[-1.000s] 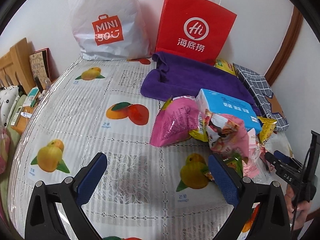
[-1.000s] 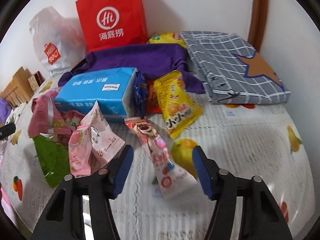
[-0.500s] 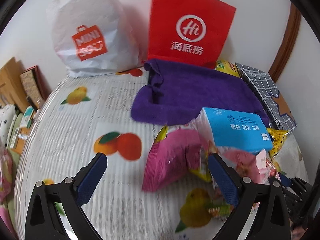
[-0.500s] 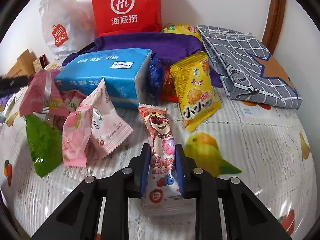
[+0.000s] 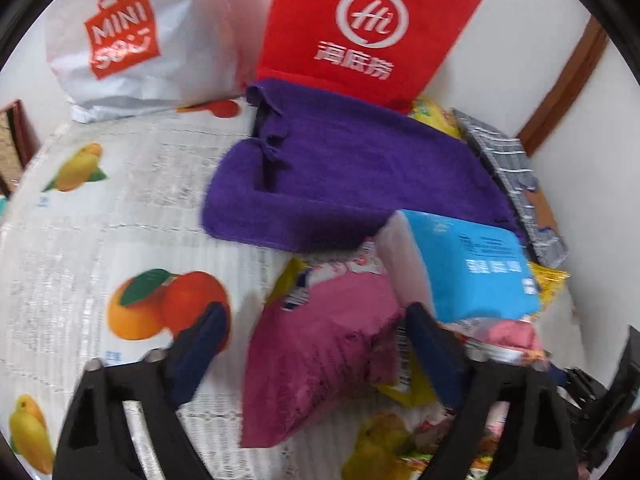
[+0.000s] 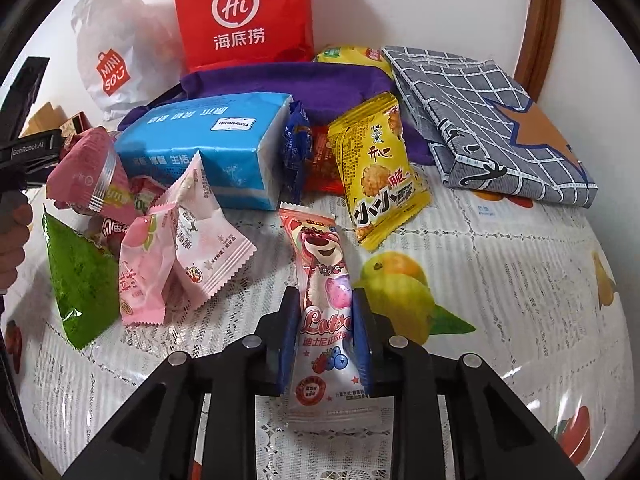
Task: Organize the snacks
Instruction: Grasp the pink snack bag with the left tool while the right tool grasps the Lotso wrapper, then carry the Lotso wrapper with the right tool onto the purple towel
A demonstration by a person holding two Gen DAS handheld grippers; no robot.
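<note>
A heap of snacks lies on a fruit-print tablecloth (image 5: 100, 208). My left gripper (image 5: 316, 340) is low over it with its jaws closing around a magenta snack bag (image 5: 320, 364). The right fingertip (image 5: 420, 320) is at the bag's edge, while the left one still stands off it. My right gripper (image 6: 326, 320) is shut on a long pink bear-print snack pouch (image 6: 322, 252), which lies flat on the cloth. The magenta bag (image 6: 84, 172) also shows at the left of the right wrist view, beside the left gripper's black body (image 6: 28, 152).
A blue tissue pack (image 6: 208, 148), a yellow snack (image 6: 380, 168), pale pink packets (image 6: 188, 240) and a green packet (image 6: 80, 276) crowd the middle. Behind are a purple towel (image 5: 340, 176), a red paper bag (image 5: 368, 28), a white plastic bag (image 5: 132, 40) and a grey checked cloth (image 6: 480, 120).
My left gripper has moved forward and down onto the magenta bag, and its jaws have narrowed. My right gripper has shut on the bear-print pouch and stayed in place.
</note>
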